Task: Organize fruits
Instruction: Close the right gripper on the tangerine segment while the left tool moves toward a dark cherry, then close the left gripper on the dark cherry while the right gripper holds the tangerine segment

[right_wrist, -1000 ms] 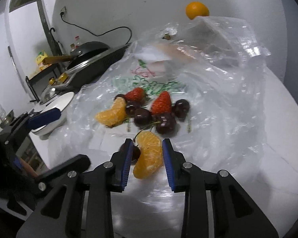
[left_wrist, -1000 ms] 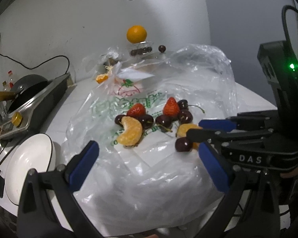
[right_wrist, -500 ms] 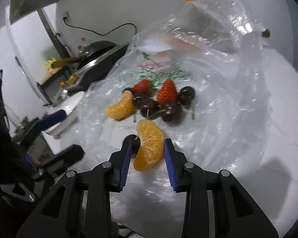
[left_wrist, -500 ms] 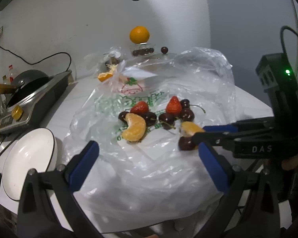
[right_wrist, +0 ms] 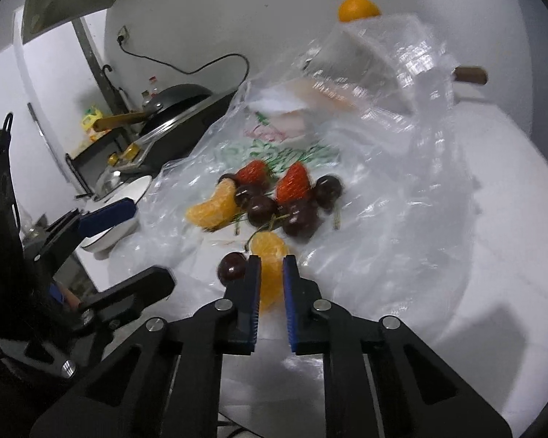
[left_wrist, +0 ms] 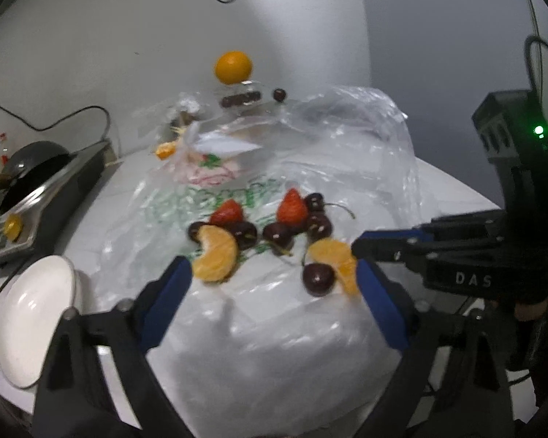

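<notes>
On a clear plastic bag [left_wrist: 347,153] lie two strawberries [left_wrist: 292,206], several dark cherries [left_wrist: 277,235] and two orange segments. My right gripper [right_wrist: 271,263] is shut on the near orange segment [right_wrist: 270,252], with a cherry [right_wrist: 232,267] just left of its fingers. In the left wrist view that segment [left_wrist: 332,255] sits at the right gripper's tip [left_wrist: 358,246]. My left gripper [left_wrist: 272,275] hovers low over the bag with its jaws wide and closing. They press on nothing. The other orange segment [left_wrist: 215,253] lies by its left fingertip.
A white plate [left_wrist: 33,314] sits at the table's left edge, beside a black cooker with a pan [left_wrist: 29,168]. A whole orange [left_wrist: 233,67] rests on a clear container at the back, by the wall. Bare white tabletop [right_wrist: 493,255] shows right of the bag.
My right gripper's fingers have closed onto the near orange segment. The left gripper's jaws have narrowed a little and sit closer to the fruit.
</notes>
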The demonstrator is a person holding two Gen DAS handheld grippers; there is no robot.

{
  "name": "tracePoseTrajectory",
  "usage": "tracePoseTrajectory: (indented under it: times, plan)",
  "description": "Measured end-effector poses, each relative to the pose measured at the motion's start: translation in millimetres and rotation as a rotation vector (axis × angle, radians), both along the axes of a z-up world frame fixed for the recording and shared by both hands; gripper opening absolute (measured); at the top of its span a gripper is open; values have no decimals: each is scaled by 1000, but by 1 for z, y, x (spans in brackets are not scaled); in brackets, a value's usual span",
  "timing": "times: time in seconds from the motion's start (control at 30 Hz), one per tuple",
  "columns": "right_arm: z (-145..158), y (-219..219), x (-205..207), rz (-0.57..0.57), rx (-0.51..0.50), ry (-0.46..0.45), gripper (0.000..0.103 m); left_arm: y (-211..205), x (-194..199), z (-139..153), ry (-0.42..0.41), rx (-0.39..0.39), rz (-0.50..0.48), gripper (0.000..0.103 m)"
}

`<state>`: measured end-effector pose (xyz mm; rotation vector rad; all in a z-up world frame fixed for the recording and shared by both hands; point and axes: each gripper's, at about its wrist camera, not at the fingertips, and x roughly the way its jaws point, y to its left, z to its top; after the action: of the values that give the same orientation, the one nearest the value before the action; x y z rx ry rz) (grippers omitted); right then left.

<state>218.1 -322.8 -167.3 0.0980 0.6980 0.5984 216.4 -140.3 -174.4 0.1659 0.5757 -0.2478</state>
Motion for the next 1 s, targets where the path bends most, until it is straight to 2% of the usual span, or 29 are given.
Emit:
tracePoseTrajectory:
  times: [0.07,0.13,0.23,0.37,0.5,0.67,0.77,0.87,1.0]
  plan:
    - [0,-4,2,2,-5,6,8,-6,8,-6,21,6,-11,90]
    - [-3,-6,4,11,-2,17,8,-9,17,-13,54,6,-20,75]
    - [-8,-5,5,17,7,30,8,-14,30,-25,125,8,-37,58]
    - [-11,-7,5,17,24,38,8,-15,36,-28,145,-6,-55,54]
    - [-10,-9,6,25,34,34,8,-16,39,-29,167,-33,-81,44]
    - [-11,-12,4,23,46,38,8,-8,44,-32,208,-127,-106,37]
    - [-11,-13,2,22,44,36,8,-7,46,-33,218,-156,-128,27]
    - [-9,-10,1,22,42,33,10,-5,47,-33,222,-174,-130,27]
    - [-5,-5,-2,28,46,26,21,0,42,-28,224,-196,-132,27]
